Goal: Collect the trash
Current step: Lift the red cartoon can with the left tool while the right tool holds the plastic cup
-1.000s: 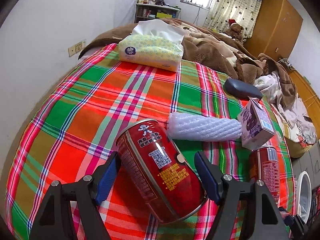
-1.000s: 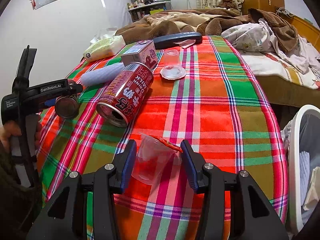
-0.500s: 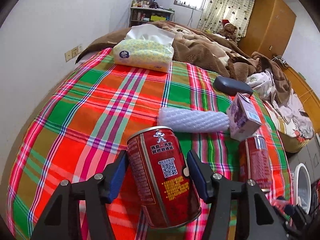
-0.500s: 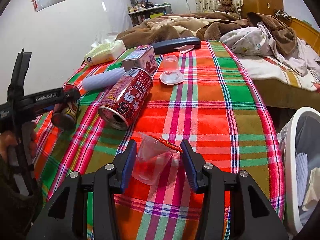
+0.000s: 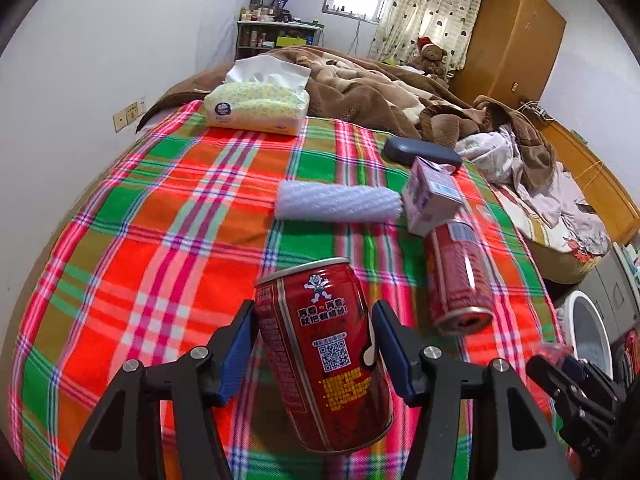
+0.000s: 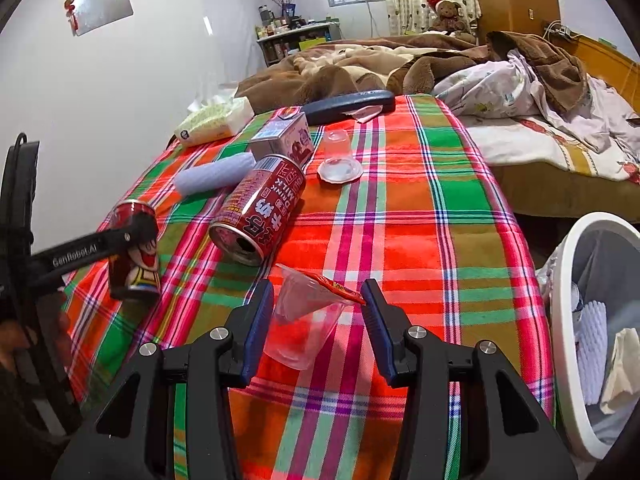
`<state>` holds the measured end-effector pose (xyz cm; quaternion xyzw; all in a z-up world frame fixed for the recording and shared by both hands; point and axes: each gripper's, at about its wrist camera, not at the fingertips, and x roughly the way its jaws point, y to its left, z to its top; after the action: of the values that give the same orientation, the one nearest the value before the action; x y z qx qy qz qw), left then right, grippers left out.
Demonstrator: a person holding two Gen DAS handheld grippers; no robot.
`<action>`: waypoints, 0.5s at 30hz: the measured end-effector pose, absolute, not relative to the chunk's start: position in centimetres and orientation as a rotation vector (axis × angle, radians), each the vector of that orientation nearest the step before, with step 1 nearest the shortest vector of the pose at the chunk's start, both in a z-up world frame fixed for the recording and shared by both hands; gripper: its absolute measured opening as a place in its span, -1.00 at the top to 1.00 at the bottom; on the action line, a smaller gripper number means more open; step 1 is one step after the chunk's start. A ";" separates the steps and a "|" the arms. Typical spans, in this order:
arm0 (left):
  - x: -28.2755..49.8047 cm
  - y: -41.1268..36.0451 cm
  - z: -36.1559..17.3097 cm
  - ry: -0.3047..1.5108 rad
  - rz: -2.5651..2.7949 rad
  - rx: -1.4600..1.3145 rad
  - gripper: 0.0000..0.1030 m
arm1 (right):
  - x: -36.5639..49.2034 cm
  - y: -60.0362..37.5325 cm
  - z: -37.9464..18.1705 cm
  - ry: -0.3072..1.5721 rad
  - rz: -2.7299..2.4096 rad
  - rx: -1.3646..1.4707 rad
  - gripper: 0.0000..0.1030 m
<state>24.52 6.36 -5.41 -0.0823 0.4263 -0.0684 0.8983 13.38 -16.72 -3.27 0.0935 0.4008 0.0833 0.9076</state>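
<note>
My left gripper [image 5: 314, 320] is shut on a red drink can [image 5: 324, 352], pads pressed on its sides, and holds it tilted above the plaid tablecloth [image 5: 160, 240]. The right wrist view shows that same can [image 6: 136, 276] hanging in the left gripper [image 6: 138, 236] at the left. My right gripper [image 6: 318, 312] is shut on a clear plastic cup [image 6: 300, 328] with a peeled red lid, just above the cloth. A second red can [image 6: 256, 212] lies on its side ahead. A white bin [image 6: 562, 320] with trash inside stands low at the right.
On the cloth lie a foam net sleeve [image 5: 340, 202], a purple milk carton [image 5: 432, 200], an upturned clear cup [image 6: 340, 160], a dark case [image 5: 420, 152] and a tissue pack [image 5: 256, 108]. Behind is a bed with blankets. A wall runs along the left.
The left gripper's jaws closed onto the red can and lifted it off the cloth, turning it more upright. The right gripper with the cup hardly moved.
</note>
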 end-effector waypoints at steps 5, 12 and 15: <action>22.7 5.3 -5.5 0.862 -0.153 -0.158 -0.14 | 12.8 -17.3 -2.8 0.810 0.172 0.193 0.10; 23.3 4.5 -7.4 0.937 -0.167 -0.174 -0.14 | 12.2 -17.6 -2.6 0.802 0.173 0.192 0.10; 23.7 4.3 -8.1 0.972 -0.171 -0.191 -0.14 | 11.9 -17.8 -2.5 0.796 0.174 0.193 0.10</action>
<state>23.71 4.28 -8.07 -0.0914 0.4658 -0.0818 0.8764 11.93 -17.80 -2.47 0.0936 0.3864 0.0844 0.9137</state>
